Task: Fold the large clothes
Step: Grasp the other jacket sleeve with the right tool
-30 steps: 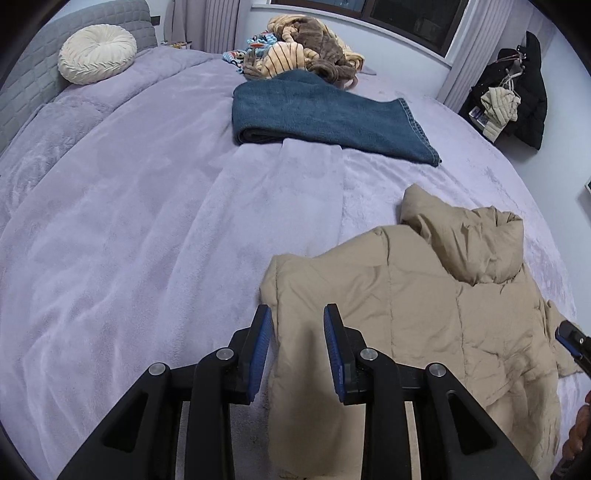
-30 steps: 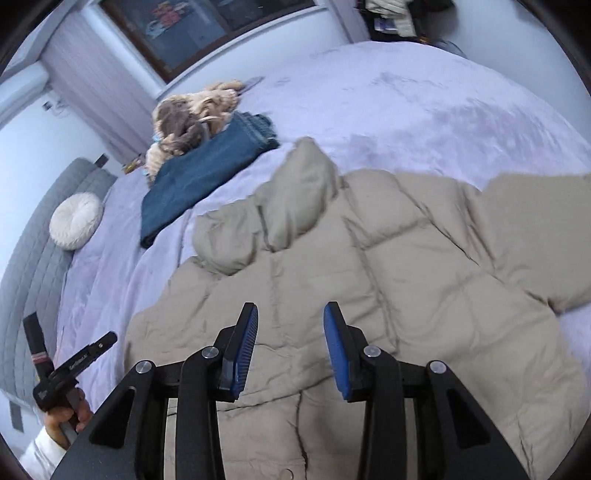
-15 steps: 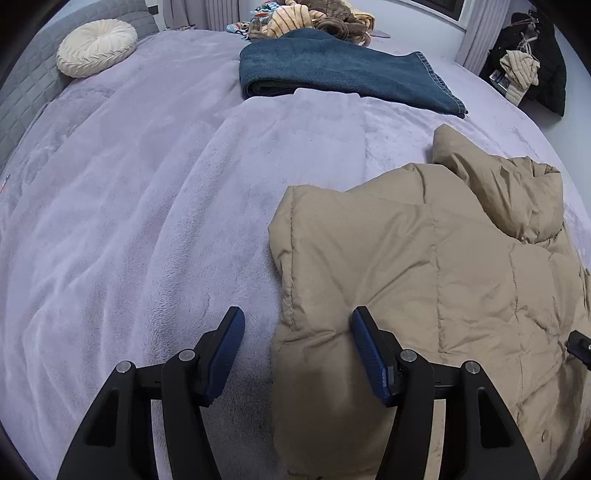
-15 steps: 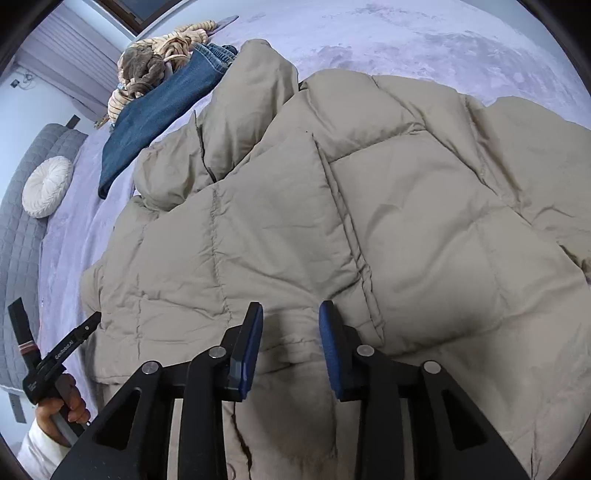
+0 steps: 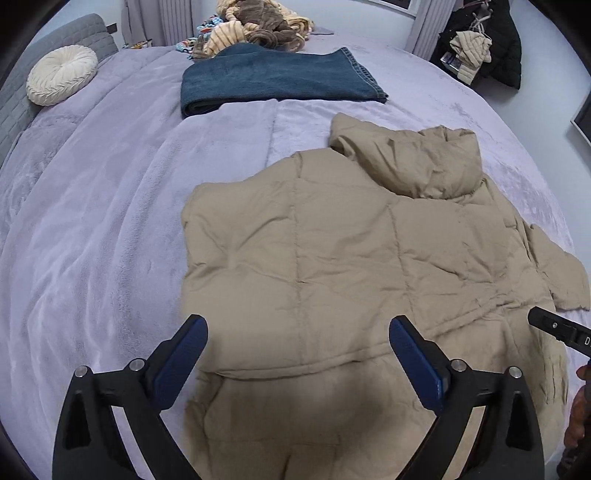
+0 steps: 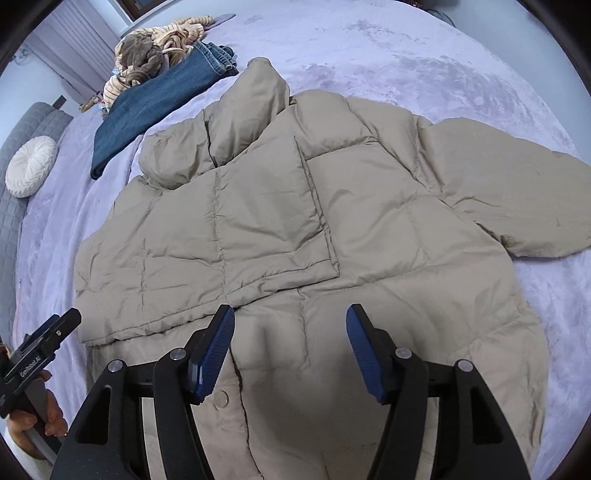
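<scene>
A beige puffer jacket (image 5: 351, 251) (image 6: 314, 221) lies spread on the lilac bedspread (image 5: 92, 221), hood toward the far side. One sleeve is folded across its body (image 6: 273, 229); the other sleeve (image 6: 509, 199) sticks out to the right. My left gripper (image 5: 297, 343) hovers over the jacket's near left part, jaws opening wide, nothing between them. My right gripper (image 6: 290, 332) hovers over the jacket's lower front near a snap button (image 6: 221, 398), jaws opening, pads not pressing the fabric.
Folded blue jeans (image 5: 273, 77) lie further up the bed, with a heap of striped and brown clothes (image 5: 255, 33) behind. A round cream cushion (image 5: 61, 74) rests by the grey headboard (image 6: 22, 155). Dark coats (image 5: 491, 40) hang at the right.
Both grippers went from nearly shut to wide apart. The left one shifted right, from the jacket's left edge to over its body. The right view tilted down and closer to the jacket.
</scene>
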A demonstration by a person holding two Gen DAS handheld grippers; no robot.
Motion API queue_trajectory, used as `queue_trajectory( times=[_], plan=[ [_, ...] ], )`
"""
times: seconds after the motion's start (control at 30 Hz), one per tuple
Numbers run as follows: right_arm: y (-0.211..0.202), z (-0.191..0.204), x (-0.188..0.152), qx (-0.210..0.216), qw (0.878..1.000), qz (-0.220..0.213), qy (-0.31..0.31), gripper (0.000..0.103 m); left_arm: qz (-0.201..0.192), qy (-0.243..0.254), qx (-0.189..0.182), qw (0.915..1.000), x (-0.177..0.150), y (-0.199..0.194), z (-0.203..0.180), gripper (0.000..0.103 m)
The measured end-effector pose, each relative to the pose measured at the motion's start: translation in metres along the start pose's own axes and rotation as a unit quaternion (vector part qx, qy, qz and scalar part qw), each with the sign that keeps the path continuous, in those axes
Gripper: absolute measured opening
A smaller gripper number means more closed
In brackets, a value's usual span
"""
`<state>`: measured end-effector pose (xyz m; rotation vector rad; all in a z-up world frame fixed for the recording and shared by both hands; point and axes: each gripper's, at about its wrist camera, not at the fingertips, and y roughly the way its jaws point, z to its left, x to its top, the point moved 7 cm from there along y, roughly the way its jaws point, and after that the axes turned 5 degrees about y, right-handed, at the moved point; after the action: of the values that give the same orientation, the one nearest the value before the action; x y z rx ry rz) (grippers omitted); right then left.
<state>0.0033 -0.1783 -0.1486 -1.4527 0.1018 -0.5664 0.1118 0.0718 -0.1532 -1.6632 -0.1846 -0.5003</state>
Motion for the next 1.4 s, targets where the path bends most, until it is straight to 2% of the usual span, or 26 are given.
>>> queue_trajectory(
  times=[0.07,0.13,0.23,0.37,0.5,0.57,0.73,0.77,0.8,0.83,1.07,1.2,1.4],
  plan=[
    [-0.005,-0.007,-0.002,-0.006,1.0,-0.003,-0.003,0.073,0.007,0.008,-0.004,0.9999,-0.002,0.001,-0.016,0.099],
    [-0.008,-0.015,-0.004,-0.003,1.0,-0.004,0.002,0.073,0.015,0.017,-0.013,0.9997,-0.004,0.003,-0.034,0.099],
    [-0.008,-0.03,-0.005,0.008,1.0,0.001,0.02,0.073,0.025,0.034,-0.016,0.999,-0.005,0.006,-0.063,0.099],
    [-0.012,-0.062,-0.001,0.029,0.999,0.006,0.043,0.08,0.034,0.059,-0.01,0.9976,-0.007,0.012,-0.108,0.099],
    [-0.019,-0.109,0.01,0.051,0.996,0.006,0.075,0.081,0.05,0.061,-0.011,0.9968,-0.008,0.019,-0.146,0.099],
    [-0.024,-0.134,0.018,0.064,0.994,0.005,0.094,0.084,0.058,0.057,-0.013,0.9966,-0.007,0.023,-0.165,0.099],
    [-0.04,-0.2,0.038,0.094,0.984,-0.016,0.149,0.086,0.066,0.062,-0.01,0.9958,-0.001,0.029,-0.209,0.099],
    [-0.043,-0.214,0.042,0.1,0.981,-0.023,0.162,0.089,0.067,0.066,-0.007,0.9955,0.0,0.03,-0.219,0.099],
    [-0.046,-0.226,0.046,0.103,0.979,-0.03,0.174,0.093,0.068,0.07,-0.005,0.9952,0.001,0.031,-0.226,0.099],
    [-0.049,-0.239,0.05,0.105,0.976,-0.039,0.187,0.102,0.069,0.072,-0.003,0.995,0.002,0.032,-0.231,0.099],
    [-0.057,-0.314,0.076,0.091,0.965,-0.068,0.237,0.103,0.076,0.089,0.013,0.9931,0.004,0.045,-0.271,0.099],
    [-0.05,-0.357,0.084,0.118,0.946,-0.066,0.294,0.103,0.089,0.099,0.005,0.9912,0.005,0.053,-0.289,0.099],
    [-0.038,-0.406,0.102,0.189,0.897,-0.09,0.39,0.103,0.081,0.099,-0.018,0.9917,0.015,0.054,-0.309,0.099]
  ],
)
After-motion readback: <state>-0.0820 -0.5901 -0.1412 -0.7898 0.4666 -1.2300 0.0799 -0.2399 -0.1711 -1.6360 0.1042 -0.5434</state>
